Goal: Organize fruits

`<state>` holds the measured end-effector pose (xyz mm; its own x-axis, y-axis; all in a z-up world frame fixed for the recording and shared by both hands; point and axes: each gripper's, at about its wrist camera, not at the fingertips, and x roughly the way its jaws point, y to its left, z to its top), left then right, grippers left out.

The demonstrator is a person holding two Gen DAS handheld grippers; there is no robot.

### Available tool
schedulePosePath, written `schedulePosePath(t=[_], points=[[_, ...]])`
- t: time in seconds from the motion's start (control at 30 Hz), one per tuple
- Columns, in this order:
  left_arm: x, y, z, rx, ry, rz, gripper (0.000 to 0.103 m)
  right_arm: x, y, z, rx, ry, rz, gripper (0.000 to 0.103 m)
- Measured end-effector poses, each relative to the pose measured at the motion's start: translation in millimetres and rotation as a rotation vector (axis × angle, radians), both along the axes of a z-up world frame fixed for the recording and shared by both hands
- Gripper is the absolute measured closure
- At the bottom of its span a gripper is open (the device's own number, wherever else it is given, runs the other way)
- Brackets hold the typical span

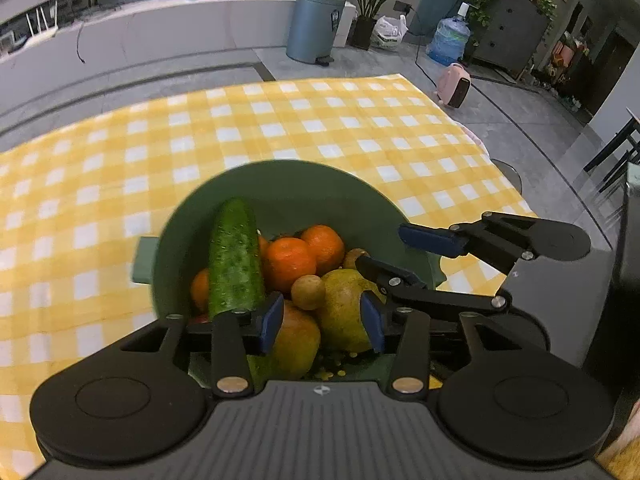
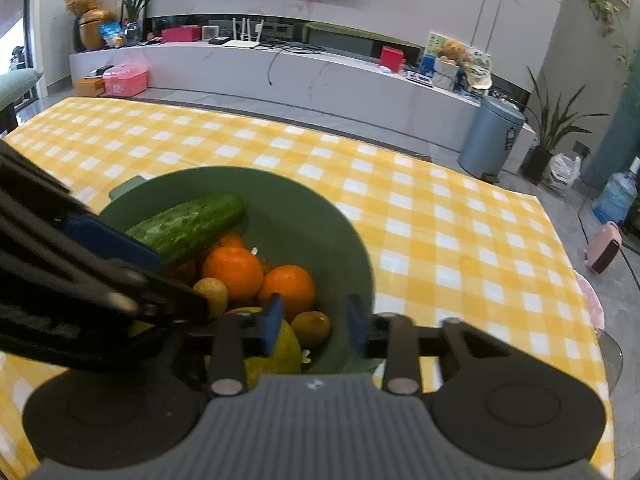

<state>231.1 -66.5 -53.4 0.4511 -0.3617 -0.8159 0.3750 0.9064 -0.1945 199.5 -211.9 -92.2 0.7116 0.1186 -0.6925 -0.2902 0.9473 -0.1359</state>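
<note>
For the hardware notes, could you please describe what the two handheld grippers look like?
Both look alike: the left gripper and right gripper have matte black linkage arms with silver rivets, blue pads, round black discs at each side, and a ribbed grey body bearing a small round logo. No cables or sleeves show.

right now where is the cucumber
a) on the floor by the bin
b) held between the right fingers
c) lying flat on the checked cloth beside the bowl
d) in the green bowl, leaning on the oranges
d: the cucumber lies inside the green bowl, propped on the oranges, and neither gripper's fingers are closed on it.
</note>
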Motion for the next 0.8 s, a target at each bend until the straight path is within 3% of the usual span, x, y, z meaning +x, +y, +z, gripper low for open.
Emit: schedulePosePath(t=[0.17, 0.3, 0.5, 0.67, 0.8], points=[[-15, 14, 25, -0.021, -0.052, 0.026, 0.037, -9, 0, 20, 0.019, -0.013, -0.001, 0.052], [-32, 25, 50, -0.027, -0.128, 0.050, 0.037, -26, 2, 49, 0.048, -0.058, 0.001, 0.043], [-72, 36, 88, 0.014, -0.302, 0.073, 0.027, -67, 5, 101, 0.106, -0.178, 0.002, 0.028], [-108, 48, 113, 0.033, -0.466, 0.153, 0.018, -108, 6, 137, 0.168, -0.273, -0.008, 0.016], [-128, 54, 119, 0.067, -0.517, 0.199, 0.018, -139, 10, 151, 0.192, -0.331, -0.034, 0.005]])
